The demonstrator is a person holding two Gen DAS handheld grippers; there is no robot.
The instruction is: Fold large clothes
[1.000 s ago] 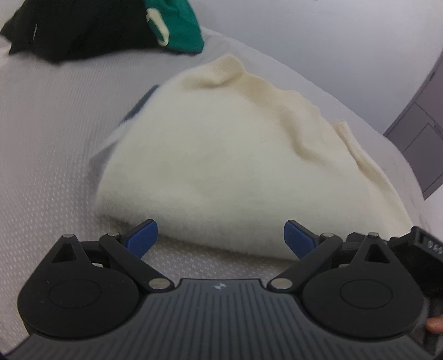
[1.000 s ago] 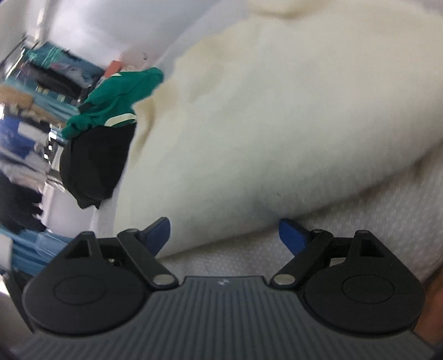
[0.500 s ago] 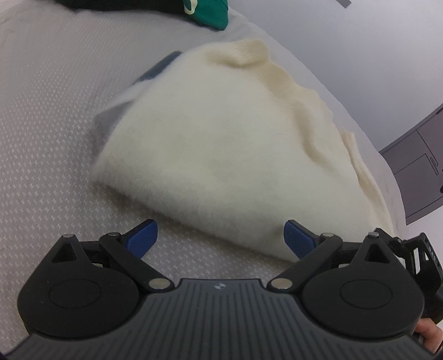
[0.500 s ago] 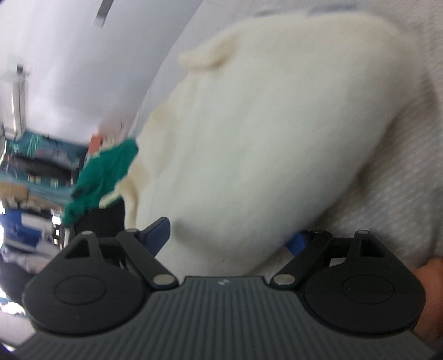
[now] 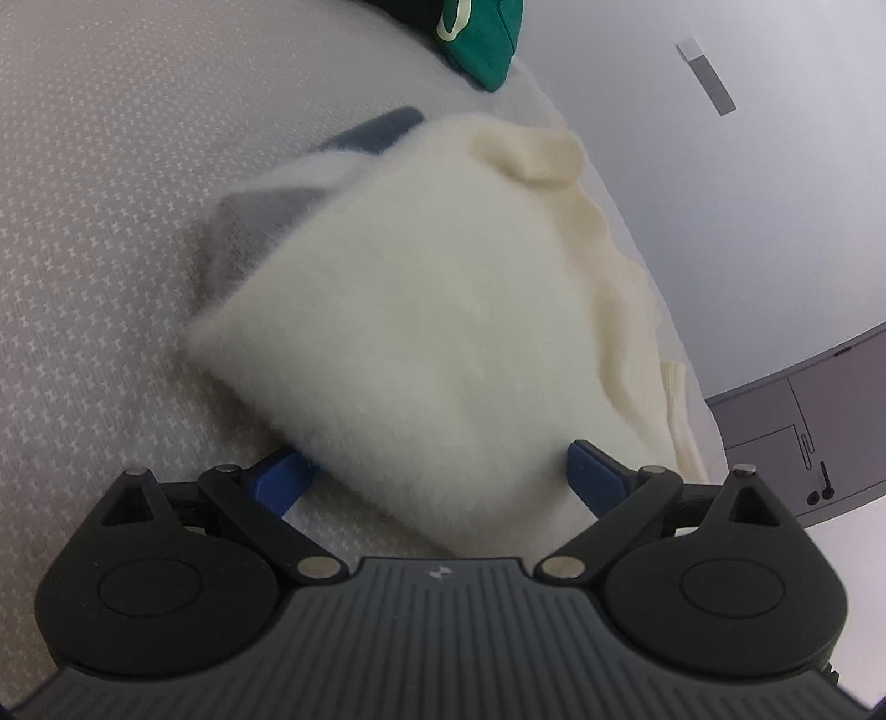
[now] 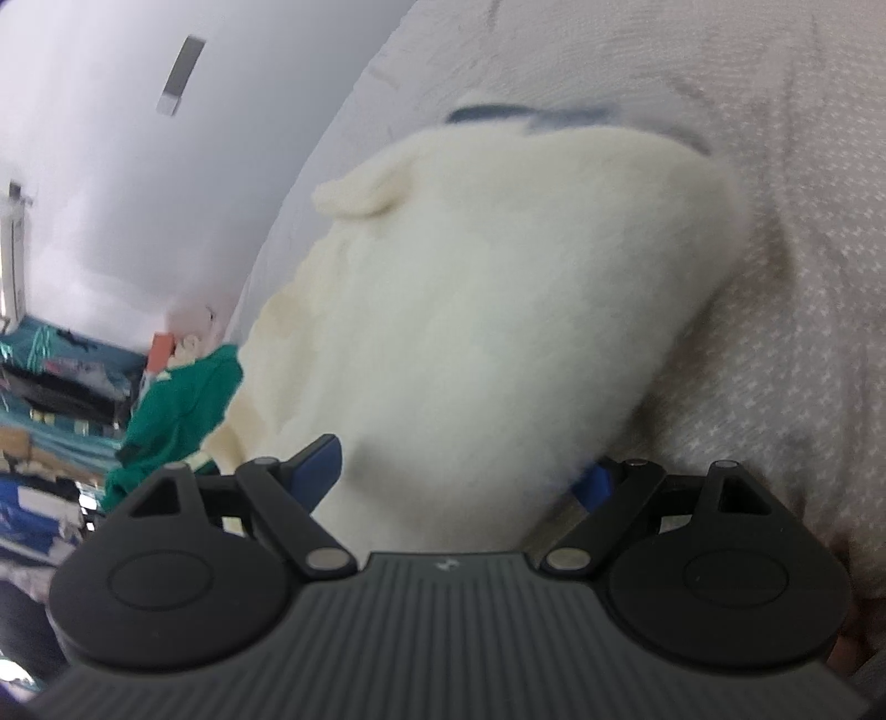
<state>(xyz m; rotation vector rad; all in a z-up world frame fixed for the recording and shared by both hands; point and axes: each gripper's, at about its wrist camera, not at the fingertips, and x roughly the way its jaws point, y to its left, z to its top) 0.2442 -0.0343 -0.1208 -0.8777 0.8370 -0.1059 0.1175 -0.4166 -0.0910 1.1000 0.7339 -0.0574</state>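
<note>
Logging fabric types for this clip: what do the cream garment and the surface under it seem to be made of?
Cream garment: likely fuzzy knit, wool or fleece-like; soft matte nap, ribbed-looking edge. Bed cover: apparently woven textile, grey-beige matte with a small repeating white fleck pattern.

Cream sweater (image 5: pixel 443 343) on patterned bedspread (image 5: pixel 99 194)

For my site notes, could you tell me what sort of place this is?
Probably a bedroom: a cream sweater lies on a patterned bedspread, a green garment is nearby, and stacked clothes fill the background.
</note>
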